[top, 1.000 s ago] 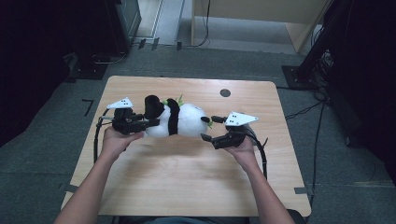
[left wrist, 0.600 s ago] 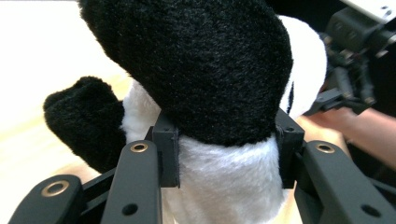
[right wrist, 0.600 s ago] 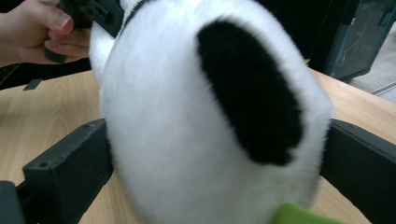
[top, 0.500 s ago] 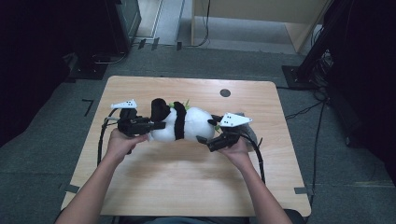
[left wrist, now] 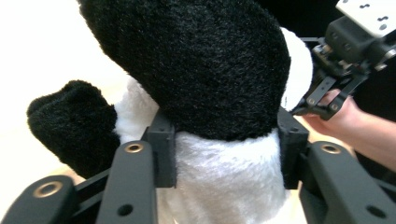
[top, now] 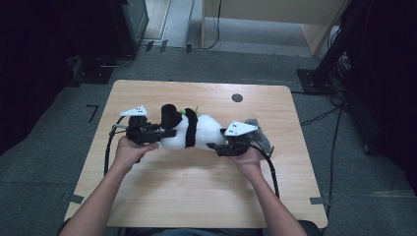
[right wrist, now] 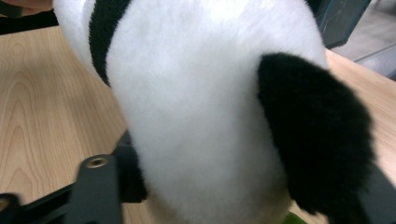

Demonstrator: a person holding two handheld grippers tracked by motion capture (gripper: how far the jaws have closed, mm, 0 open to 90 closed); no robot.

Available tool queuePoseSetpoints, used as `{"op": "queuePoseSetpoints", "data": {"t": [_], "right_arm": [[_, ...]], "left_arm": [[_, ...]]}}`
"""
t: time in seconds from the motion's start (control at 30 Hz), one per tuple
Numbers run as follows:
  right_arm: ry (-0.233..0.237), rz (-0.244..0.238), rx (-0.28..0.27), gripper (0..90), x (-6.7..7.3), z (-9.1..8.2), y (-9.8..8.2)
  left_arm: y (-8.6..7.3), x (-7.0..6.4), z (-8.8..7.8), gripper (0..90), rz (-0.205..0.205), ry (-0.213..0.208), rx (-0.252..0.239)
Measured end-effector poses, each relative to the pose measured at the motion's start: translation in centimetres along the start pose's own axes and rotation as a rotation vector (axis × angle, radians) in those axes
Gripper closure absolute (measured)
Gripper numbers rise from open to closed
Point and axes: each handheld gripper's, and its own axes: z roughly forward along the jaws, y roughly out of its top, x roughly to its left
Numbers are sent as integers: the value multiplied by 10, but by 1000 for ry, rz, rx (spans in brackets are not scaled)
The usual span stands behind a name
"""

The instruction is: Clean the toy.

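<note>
In the high view a plush panda (top: 196, 130) lies on its side across the middle of the wooden table (top: 196, 196), a little above the frame's centre, with a gripper at each end. The left gripper (top: 164, 133) comes in from the left of the frame and its jaws reach into the toy's black-and-white end. In the left gripper view the two black fingers (left wrist: 161, 151) stand fairly wide apart with the panda's white fur and a large black patch packed between them, both pads pressed against the plush, so they grip the panda (left wrist: 219, 140). A black limb hangs at the lower left of that view. The right gripper (left wrist: 322, 100) shows at the upper right of it, held by a hand (left wrist: 345, 119) and touching the toy's white edge.

In the right gripper view the panda (right wrist: 201, 107) bulges over the jaws. The left finger (right wrist: 119, 179) touches the white fur; the other side is hidden behind a black patch, so I cannot tell how firmly this gripper holds it

A grey cloth-like thing (top: 260, 137) lies just right of the right gripper in the high view
</note>
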Motion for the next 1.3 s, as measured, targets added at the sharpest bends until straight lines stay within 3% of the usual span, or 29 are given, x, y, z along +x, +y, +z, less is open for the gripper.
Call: {"op": "queuePoseSetpoints", "data": {"t": [0.1, 0.2, 0.27, 0.4, 0.6, 0.7, 0.87, 0.93, 1.03, 1.3], "right_arm": [[13, 26, 18, 489, -1, -3, 3], [40, 79, 23, 521, -5, -6, 8], [46, 87, 21, 524, -6, -9, 12], [48, 94, 24, 523, -7, -13, 16], [21, 131, 39, 523, -16, -21, 17], [21, 178, 0, 521, -25, -31, 17], [73, 220, -23, 516, -31, -40, 21], [106, 227, -12, 513, -30, -39, 22], [120, 219, 14, 511, -28, -35, 23], [206, 261, 66, 504, -25, -22, 20]], "left_arm": [[-1, 0, 0, 463, 7, 10, -3], [-1, 3, -2, 341, 17, 11, -35], [-2, 3, -5, 260, 70, 18, -73], [-2, 1, -9, 241, 119, 17, -85], [-4, 1, -19, 245, 190, 61, -83], [-9, 6, -23, 255, 200, 31, -86], [-17, 5, -13, 260, 271, 22, -60], [-20, 4, -9, 253, 300, 18, -49], [-23, 5, -7, 234, 325, 15, -47], [-28, 8, -1, 50, 333, 1, -59]]}}
